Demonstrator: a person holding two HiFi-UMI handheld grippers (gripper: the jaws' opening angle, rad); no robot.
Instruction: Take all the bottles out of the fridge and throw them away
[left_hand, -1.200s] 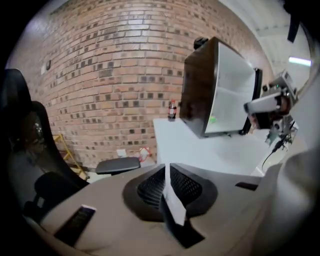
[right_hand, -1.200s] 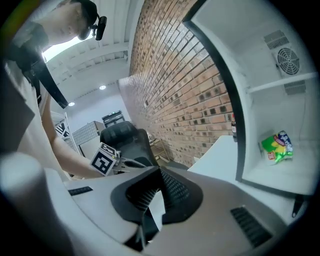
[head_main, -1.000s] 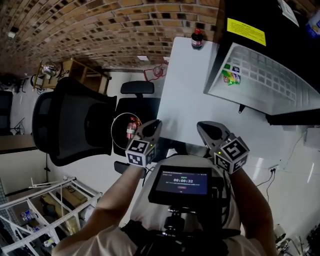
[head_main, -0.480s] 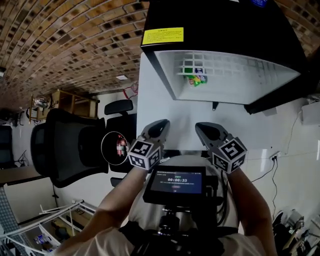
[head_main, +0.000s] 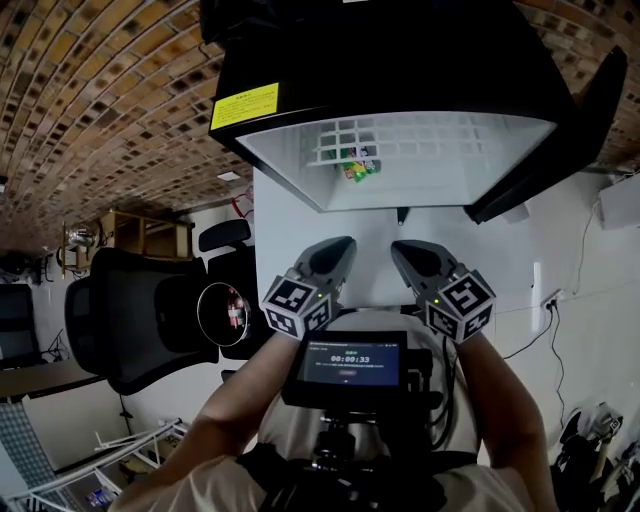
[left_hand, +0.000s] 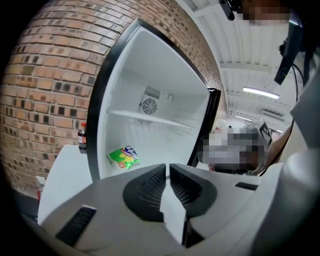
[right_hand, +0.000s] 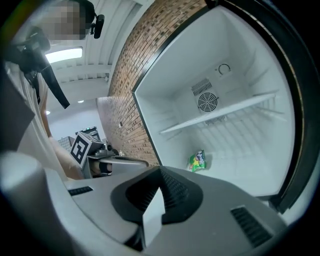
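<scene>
The black fridge (head_main: 300, 160) stands open in front of me, its white inside (left_hand: 165, 107) holding a wire shelf and one green packet (head_main: 358, 165) on the floor of the compartment (right_hand: 240, 75). No bottle shows inside. One dark bottle with a red cap (left_hand: 82, 137) stands on the white table just left of the fridge, seen only in the left gripper view. My left gripper (head_main: 335, 250) and right gripper (head_main: 410, 252) are held side by side short of the fridge opening. Both are shut with nothing between the jaws (left_hand: 167, 170) (right_hand: 160, 172).
The fridge rests on a white table (head_main: 290, 235). A black office chair (head_main: 130, 310) stands at the left, with a round bin (head_main: 222, 312) holding something red beside it. The fridge door (head_main: 590, 110) swings out on the right. Brick wall behind.
The view has swung towards the fridge, which now sits centred and nearer above the grippers. The bottle on the table has left the head view. Both grippers stay shut.
</scene>
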